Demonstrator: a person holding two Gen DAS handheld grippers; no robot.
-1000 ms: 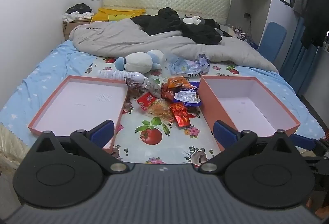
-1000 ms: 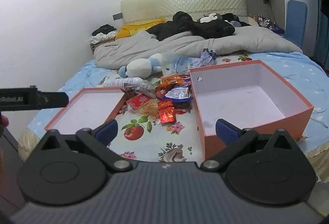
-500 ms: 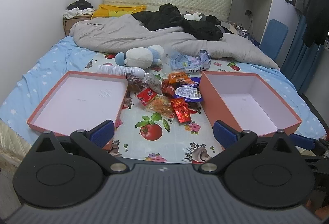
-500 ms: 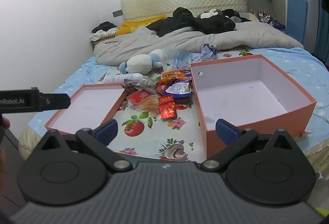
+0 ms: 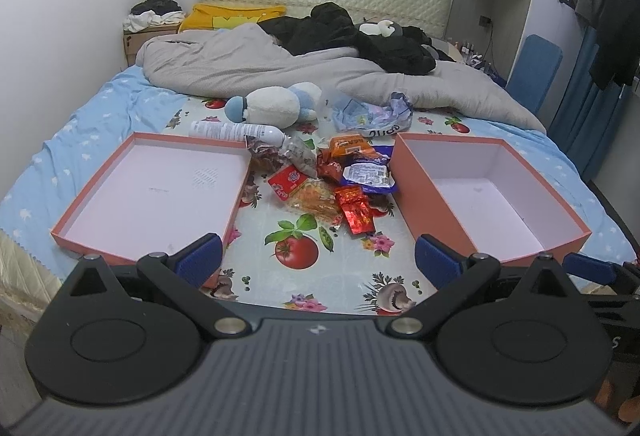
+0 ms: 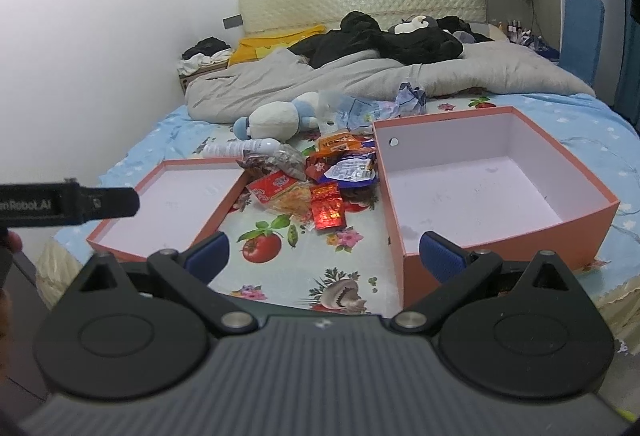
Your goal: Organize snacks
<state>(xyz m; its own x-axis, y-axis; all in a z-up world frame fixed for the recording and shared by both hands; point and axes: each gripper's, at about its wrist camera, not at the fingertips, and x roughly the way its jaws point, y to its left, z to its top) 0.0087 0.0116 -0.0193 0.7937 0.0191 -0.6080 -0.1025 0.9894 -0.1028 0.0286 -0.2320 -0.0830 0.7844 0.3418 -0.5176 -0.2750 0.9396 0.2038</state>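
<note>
Snack packets (image 5: pixel 340 182) heaped mid-bed between shallow lid (image 5: pixel 152 192) and deep box (image 5: pixel 484 192), left gripper (image 5: pixel 318 262) and right gripper (image 6: pixel 324 254) at the bed's near edge, fingers spread, holding nothing

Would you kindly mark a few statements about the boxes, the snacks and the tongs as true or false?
1. The deep box already holds several snacks. False: it holds none.
2. The snack pile lies between the shallow lid and the deep box. True.
3. The left tongs are shut on a red packet. False: they are open and hold nothing.
4. A stuffed toy lies on the bed beyond the snacks. True.
5. The right tongs are open and hold nothing. True.
6. The white bottle stands upright inside the lid. False: it lies on its side outside the lid.
</note>
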